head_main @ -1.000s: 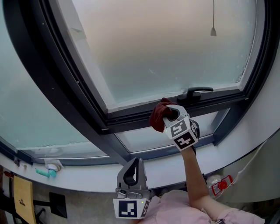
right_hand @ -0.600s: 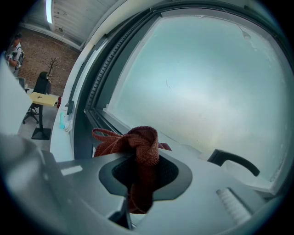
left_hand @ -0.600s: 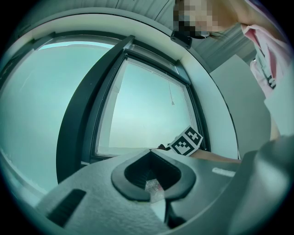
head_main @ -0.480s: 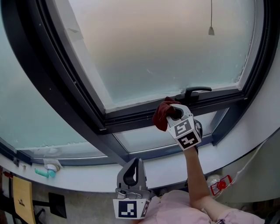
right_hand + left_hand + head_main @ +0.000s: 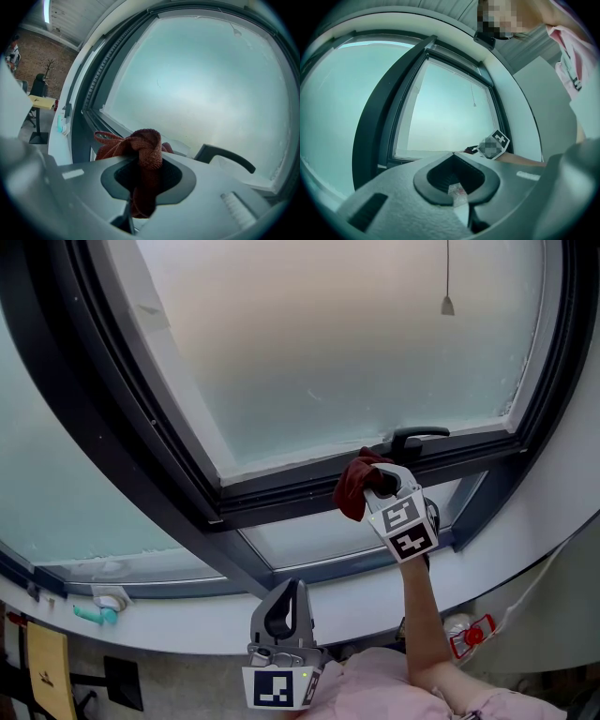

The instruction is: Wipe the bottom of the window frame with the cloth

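At the bottom of the window frame (image 5: 272,491), toward three o'clock, the right hand-held gripper (image 5: 377,482) pinches the soft, light cloth (image 5: 352,486) by its bunched middle. The left hand-held gripper (image 5: 285,601), at six o'clock, is pressed together.

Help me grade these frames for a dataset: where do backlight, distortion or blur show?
Head view: the frosted pane is evenly backlit, the window frame reads dark and bowed, the cloth is sharp. Left gripper view: heavy fisheye, black corners, a dim teal cast. Right gripper view: fisheye too, cloth crisp, glass bright without hard glare.
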### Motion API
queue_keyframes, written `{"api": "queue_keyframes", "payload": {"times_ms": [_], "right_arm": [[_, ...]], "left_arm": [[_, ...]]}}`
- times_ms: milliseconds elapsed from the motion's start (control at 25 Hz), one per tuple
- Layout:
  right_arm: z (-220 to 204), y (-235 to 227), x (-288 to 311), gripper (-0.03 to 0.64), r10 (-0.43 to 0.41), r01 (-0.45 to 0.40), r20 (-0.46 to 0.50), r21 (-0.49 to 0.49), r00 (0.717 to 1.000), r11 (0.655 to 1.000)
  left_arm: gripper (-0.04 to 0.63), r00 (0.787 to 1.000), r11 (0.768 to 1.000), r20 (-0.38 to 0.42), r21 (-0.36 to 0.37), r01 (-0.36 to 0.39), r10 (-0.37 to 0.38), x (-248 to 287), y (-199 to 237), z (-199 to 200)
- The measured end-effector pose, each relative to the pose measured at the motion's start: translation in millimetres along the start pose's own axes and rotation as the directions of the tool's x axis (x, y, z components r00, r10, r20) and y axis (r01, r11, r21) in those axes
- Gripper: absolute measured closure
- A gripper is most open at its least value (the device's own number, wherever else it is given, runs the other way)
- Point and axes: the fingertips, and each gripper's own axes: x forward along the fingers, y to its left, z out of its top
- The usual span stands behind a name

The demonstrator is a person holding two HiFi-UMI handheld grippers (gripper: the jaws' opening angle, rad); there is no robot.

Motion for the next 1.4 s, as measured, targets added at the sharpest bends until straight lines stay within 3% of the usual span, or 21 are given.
{"api": "queue_keyframes", "payload": {"times_ms": [1000,1400], "right_arm": [[-20.9,-41.6,-15.1,0.548,-0.07,0.07,-0.012,0.056,0.997,0.996],[-38.2,-73.1,-27.7,0.548,-0.142,0.146,-0.044,0.098,0.989,0.984]], "left_arm": [[0.601,1.0,0.999,-0.011,-0.022,0.025,-0.025,22.3,1.1,-6.5],[0.601,0.999,0.998,-0.023,-0.036,0.041,-0.042,30.0,2.4,-11.0]]}}
